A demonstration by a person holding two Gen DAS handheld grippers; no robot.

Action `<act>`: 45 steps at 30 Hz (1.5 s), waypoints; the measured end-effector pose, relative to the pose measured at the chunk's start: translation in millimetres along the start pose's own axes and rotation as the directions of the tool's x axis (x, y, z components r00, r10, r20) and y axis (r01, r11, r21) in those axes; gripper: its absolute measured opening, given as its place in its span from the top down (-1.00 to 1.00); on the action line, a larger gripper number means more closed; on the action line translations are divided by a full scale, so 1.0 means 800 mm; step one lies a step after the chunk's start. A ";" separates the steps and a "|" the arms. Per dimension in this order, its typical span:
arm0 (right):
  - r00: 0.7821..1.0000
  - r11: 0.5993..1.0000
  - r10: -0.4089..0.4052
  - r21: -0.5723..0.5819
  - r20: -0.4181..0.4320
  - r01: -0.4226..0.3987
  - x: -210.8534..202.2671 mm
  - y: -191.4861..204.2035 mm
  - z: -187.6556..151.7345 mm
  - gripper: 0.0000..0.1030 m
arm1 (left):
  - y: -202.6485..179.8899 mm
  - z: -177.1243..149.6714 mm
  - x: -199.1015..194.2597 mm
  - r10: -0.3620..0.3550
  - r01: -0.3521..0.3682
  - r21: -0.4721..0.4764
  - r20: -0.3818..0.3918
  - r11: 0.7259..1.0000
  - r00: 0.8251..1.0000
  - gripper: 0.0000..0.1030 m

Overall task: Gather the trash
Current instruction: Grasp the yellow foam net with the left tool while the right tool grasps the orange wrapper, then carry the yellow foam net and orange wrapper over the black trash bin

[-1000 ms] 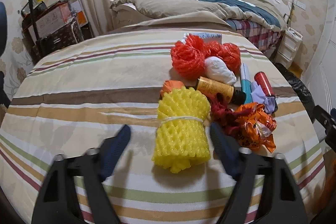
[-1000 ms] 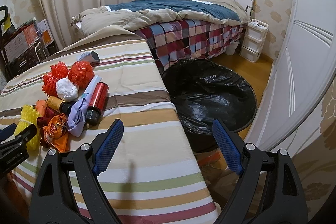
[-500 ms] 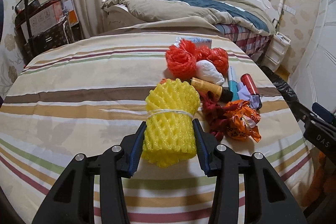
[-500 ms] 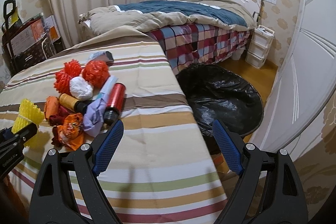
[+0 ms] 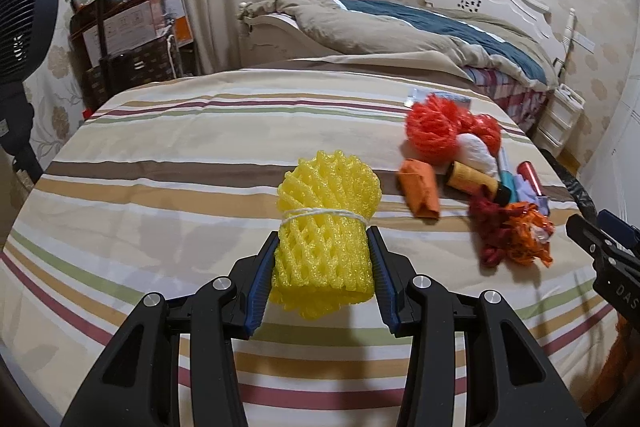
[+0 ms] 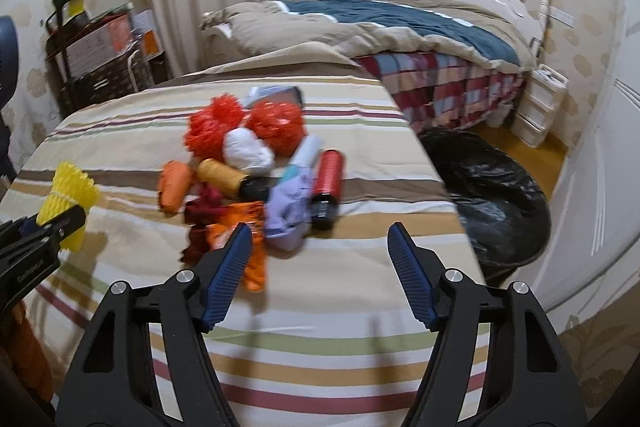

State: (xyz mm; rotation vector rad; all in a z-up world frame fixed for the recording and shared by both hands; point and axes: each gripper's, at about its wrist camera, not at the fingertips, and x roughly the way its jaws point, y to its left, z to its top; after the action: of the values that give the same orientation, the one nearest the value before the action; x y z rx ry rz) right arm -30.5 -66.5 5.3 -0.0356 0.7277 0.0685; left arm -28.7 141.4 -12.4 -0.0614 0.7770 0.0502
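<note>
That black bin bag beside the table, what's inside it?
The black bin bag stands open, showing only crinkled black lining. Its bottom is too dark to make out, and the striped table hides its near edge.

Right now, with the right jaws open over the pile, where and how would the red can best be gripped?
Grip the red can across its ribbed middle, coming down from above with the jaws either side of its width. It lies on its side, black cap end toward the camera, so its curved flanks are exposed. The purple wrapper presses against its left flank, so that finger needs care. The right gripper is open.
</note>
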 end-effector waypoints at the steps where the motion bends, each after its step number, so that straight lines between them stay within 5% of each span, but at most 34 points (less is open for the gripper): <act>1: 1.000 1.000 0.007 -0.008 -0.002 -0.007 0.001 0.006 0.000 -0.30 | 0.002 0.000 0.000 0.005 -0.005 0.000 0.004 1.000 1.000 0.13; 10: 0.996 0.998 0.053 -0.037 -0.067 -0.056 0.022 0.033 -0.005 -0.02 | 0.013 -0.004 0.003 -0.001 0.001 -0.009 0.004 1.000 1.000 0.13; 15: 0.988 0.991 0.129 -0.017 -0.090 -0.131 0.026 0.041 -0.009 0.56 | 0.017 -0.006 0.008 -0.017 0.017 -0.017 -0.006 1.000 1.000 0.13; 32: 0.993 0.993 0.113 -0.019 -0.015 -0.113 -0.006 0.032 0.003 0.64 | 0.001 -0.001 -0.003 -0.060 0.060 -0.001 0.017 0.998 0.998 0.13; 45: 0.998 0.998 0.038 0.042 0.055 -0.041 -0.024 -0.023 0.022 0.64 | -0.069 0.027 -0.016 -0.159 0.154 0.062 0.074 0.986 0.985 0.13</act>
State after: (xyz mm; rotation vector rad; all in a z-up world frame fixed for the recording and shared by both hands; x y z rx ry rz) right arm -31.6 -84.4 31.6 0.0218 0.6752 0.0912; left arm -18.9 87.8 13.8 -0.0667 0.6922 -0.1180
